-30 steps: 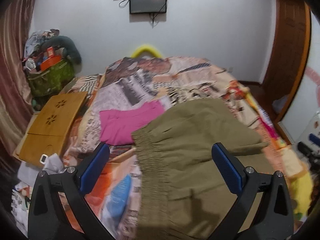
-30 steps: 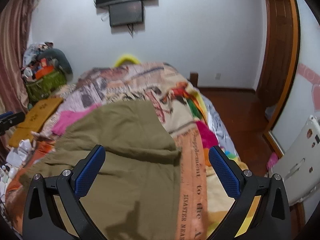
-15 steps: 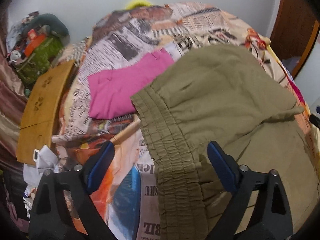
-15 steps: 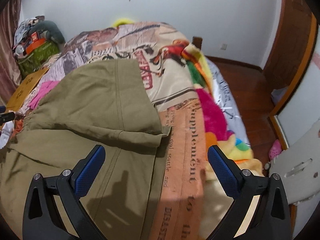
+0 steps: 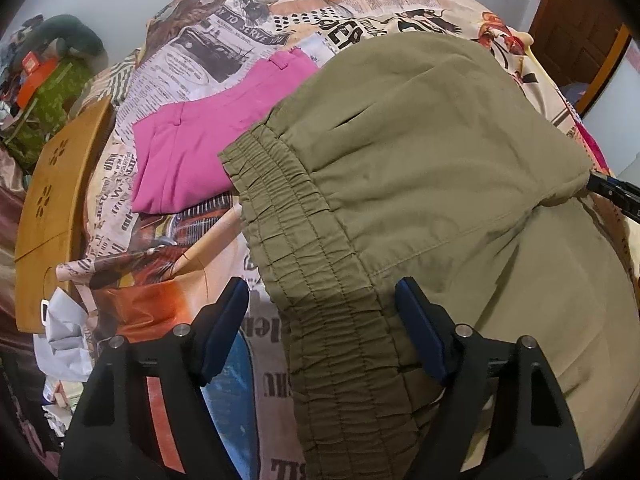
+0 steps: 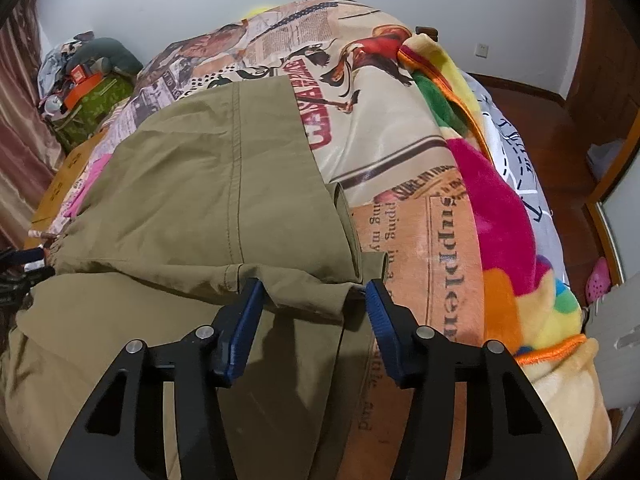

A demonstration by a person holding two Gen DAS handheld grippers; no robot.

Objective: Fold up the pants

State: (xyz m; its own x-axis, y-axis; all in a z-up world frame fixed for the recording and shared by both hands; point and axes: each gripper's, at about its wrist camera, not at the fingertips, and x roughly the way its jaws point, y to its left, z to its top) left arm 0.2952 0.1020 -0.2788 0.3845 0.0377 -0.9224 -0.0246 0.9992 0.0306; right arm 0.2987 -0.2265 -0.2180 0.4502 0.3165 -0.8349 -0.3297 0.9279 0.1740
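Olive-green pants (image 5: 420, 184) lie folded over on the bed, gathered elastic waistband (image 5: 304, 248) toward the left. My left gripper (image 5: 322, 300) is open, its jaws straddling the waistband just above it. In the right wrist view the pants (image 6: 224, 184) show a fold edge and hem. My right gripper (image 6: 316, 292) is open, its jaws either side of the folded hem corner (image 6: 320, 292). The right gripper's tip (image 5: 612, 192) also shows at the pants' far right edge in the left wrist view.
Pink folded pants (image 5: 208, 136) lie beside the olive ones on the newspaper-print bedspread (image 5: 248, 48). A wooden lap table (image 5: 56, 200) and clutter sit off the bed's left. A colourful fleece blanket (image 6: 504, 216) runs along the right side; wooden floor (image 6: 560, 140) beyond.
Both grippers have dropped down and forward to the pants. Their jaws have narrowed, the left around the waistband, the right around the hem corner.
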